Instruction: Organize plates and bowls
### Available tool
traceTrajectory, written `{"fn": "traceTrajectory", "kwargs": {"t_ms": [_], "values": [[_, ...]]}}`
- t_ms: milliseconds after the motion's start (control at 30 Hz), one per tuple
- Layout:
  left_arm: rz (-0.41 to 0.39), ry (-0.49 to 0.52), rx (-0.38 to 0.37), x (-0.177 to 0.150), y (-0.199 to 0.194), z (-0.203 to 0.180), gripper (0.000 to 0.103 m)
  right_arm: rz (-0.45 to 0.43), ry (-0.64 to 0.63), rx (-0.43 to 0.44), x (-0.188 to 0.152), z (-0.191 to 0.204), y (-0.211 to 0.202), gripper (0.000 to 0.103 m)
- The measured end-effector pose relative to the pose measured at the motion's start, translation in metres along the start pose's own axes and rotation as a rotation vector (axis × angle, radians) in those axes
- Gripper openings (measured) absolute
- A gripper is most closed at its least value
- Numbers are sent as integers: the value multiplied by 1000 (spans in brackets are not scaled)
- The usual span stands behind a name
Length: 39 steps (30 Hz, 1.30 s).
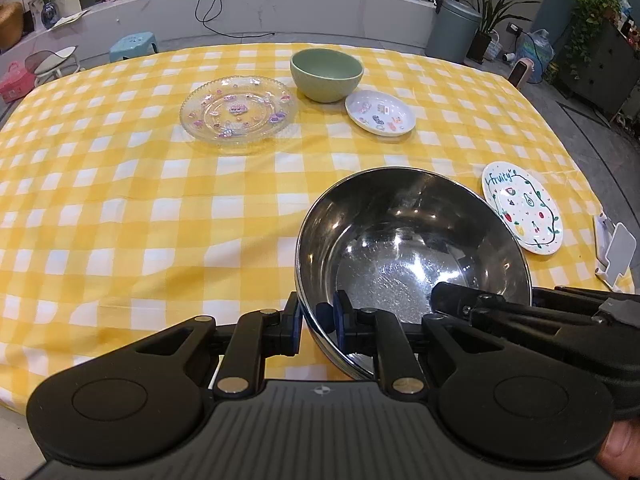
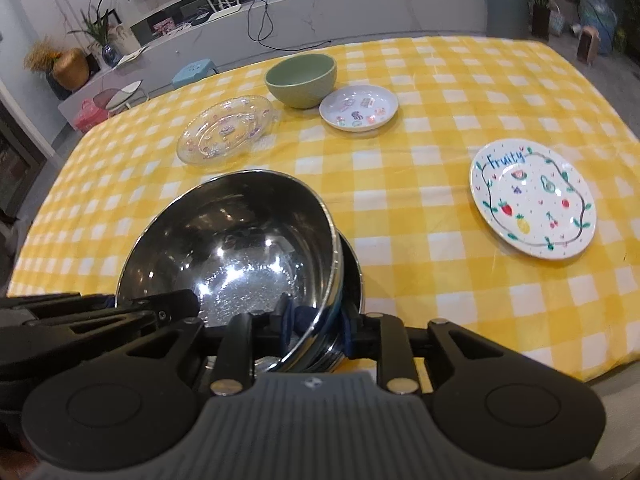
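Holding a steel bowl [image 1: 412, 248] by its near rim with both grippers, I have it low over the near edge of the desk [image 1: 120, 208], at lower centre in both views. It is stiff, light and thin-walled, and I judge the polished metal slippery, so the rolled rim is the only sensible place to pinch.

My left gripper [image 1: 316, 318] is clamped on that rim, one pad outside the wall and one inside, jaws nearly closed. My right gripper [image 2: 316, 326] straddles the rim on the other side, a little wider. In the right view a second metal edge [image 2: 352, 272] shows just behind the bowl; I cannot tell whether that is another bowl nested under it or a reflection. I also cannot tell whether the right pads press on the metal or merely flank it.

The rest sits farther back:
- green bowl [image 1: 326, 74], upper centre, ceramic-looking, heavier and breakable
- glass plate [image 1: 238, 114], left of it, fragile
- small plate [image 1: 380, 112], just beside the green bowl
- fruit plate [image 2: 532, 198], at the right
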<state>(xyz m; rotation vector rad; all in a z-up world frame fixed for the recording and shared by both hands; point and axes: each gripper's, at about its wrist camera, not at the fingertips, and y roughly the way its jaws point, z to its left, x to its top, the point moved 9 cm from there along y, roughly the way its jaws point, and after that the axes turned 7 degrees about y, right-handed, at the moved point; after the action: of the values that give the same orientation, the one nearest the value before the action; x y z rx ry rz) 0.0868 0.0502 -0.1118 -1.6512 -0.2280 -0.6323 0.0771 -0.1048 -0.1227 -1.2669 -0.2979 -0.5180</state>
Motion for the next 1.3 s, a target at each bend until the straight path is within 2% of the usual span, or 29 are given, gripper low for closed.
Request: {"fn": "traceTrajectory", "kwargs": {"t_ms": [133, 533, 667, 933, 1067, 1233, 1300], "values": [[0, -1, 1, 0, 0, 0, 18, -13, -35, -14, -1, 4, 0, 29], [4, 1, 9, -1, 2, 1, 18, -55, -65, -32, 4, 4, -10, 31], [-1, 2, 6, 1, 0, 0, 18, -66, -99, -63, 3, 4, -12, 38], [-5, 4, 7, 1, -1, 0, 18, -46, -103, -65, 3, -4, -11, 44], [-11, 1, 5, 2, -3, 1, 18, -47, -89, -68, 5, -12, -13, 45], [-9, 1, 6, 1, -2, 2, 18, -59, -56, -46, 8, -19, -17, 42], [-5, 3, 6, 0, -1, 2, 18, -60, -52, -33, 9, -19, -19, 23]]}}
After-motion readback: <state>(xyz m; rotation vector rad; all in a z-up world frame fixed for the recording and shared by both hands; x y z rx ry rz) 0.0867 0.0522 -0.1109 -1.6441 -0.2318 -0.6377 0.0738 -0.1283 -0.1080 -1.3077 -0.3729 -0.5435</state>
